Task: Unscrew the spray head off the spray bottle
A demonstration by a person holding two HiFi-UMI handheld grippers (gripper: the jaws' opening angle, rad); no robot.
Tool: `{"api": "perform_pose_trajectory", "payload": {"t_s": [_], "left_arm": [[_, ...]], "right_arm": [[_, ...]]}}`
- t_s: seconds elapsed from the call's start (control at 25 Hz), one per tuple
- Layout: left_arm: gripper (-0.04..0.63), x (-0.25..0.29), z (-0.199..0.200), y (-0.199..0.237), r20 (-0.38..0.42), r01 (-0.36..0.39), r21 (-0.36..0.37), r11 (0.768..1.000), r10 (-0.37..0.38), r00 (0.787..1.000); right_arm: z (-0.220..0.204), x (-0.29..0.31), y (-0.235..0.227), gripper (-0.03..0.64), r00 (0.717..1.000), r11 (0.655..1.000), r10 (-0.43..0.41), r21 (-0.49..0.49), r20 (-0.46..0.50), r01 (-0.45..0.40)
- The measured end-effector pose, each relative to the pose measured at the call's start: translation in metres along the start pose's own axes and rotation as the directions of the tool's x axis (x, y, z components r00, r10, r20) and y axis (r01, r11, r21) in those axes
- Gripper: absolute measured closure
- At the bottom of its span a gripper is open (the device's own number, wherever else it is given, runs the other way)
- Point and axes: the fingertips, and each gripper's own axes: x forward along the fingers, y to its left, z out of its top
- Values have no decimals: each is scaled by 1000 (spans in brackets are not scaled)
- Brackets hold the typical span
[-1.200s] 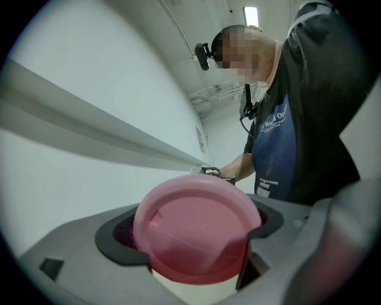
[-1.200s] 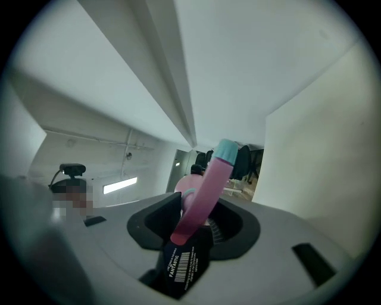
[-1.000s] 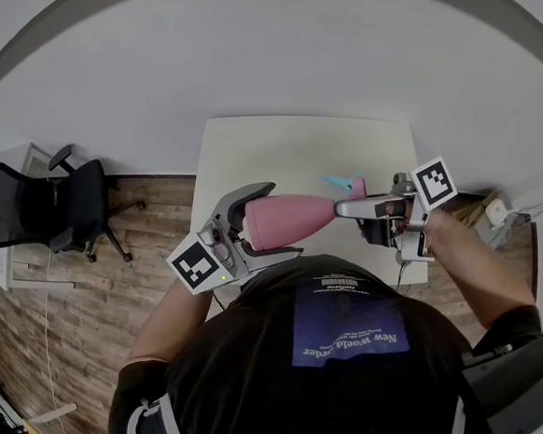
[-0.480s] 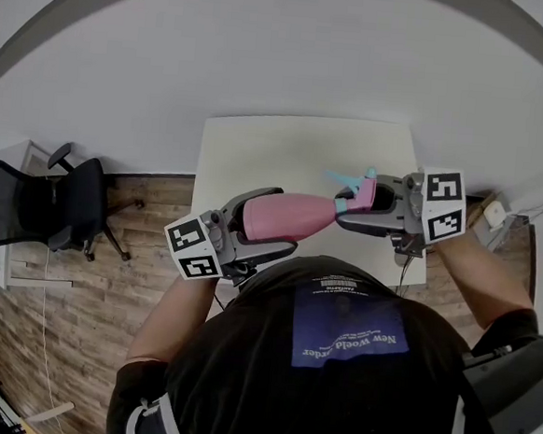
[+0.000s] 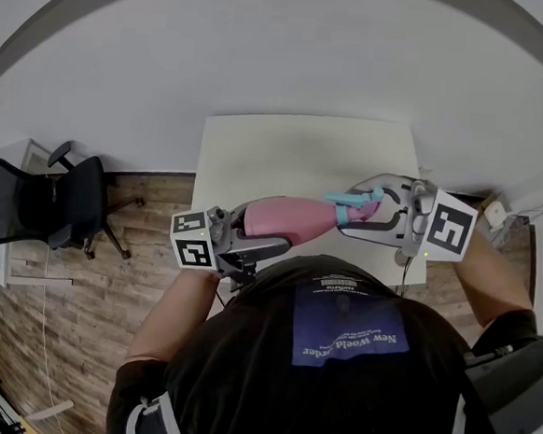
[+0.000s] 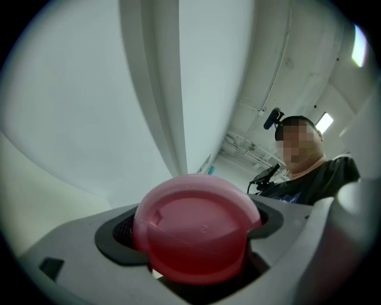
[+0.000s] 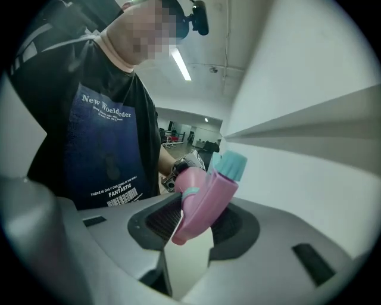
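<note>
A pink spray bottle [image 5: 285,219] is held lying level above the near edge of the white table [image 5: 286,156]. My left gripper [image 5: 256,231] is shut on its round base [image 6: 196,235], which fills the space between the dark pads [image 6: 116,229]. My right gripper [image 5: 364,209] is shut on the pink spray head [image 5: 358,209], whose teal nozzle [image 5: 345,200] points left. In the right gripper view the spray head [image 7: 205,205] sits slanted between the ribbed pads [image 7: 164,220], teal nozzle tip [image 7: 231,165] uppermost. The bottle's neck is hidden behind the head.
A black office chair [image 5: 57,204] stands on the wood floor [image 5: 150,211] to the left of the table. The person's dark shirt [image 5: 345,358] fills the near side. A small white box [image 5: 496,212] lies on the floor at the right.
Both grippers have rolled about their own axes in opposite senses, their marker cubes facing new ways. The spray head has turned with the right gripper. The bottle stays in the same spot.
</note>
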Motion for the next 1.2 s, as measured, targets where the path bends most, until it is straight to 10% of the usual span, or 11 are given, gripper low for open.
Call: {"api": "perform_pose_trajectory", "payload": {"t_s": [0.44,0.72,0.84,0.96,1.08,1.2], "left_arm": [[127,-7,12,2,63,-5,93,996,-1,998],[127,-9,21,0,77,-84,304,949,63,995],[127,-9,24,-2,79,-105,382,918,81,994],[127,-10,25,-4,72,-113,459,881,90,993],[127,-12,24,-6,58,-112,520,847,96,994],[127,-11,22,-8,46,-105,566,818,96,994]], "right_arm": [[13,-5,-12,414,996,994,-41,106,80,33],[5,-47,-33,403,971,917,-121,397,208,30],[-8,-63,-37,403,941,775,-115,621,318,-115],[-22,-69,-42,403,880,522,-131,787,456,-330],[-32,-62,-41,380,813,256,-152,817,563,-517],[-26,-48,-35,370,770,94,-157,785,618,-612]]}}
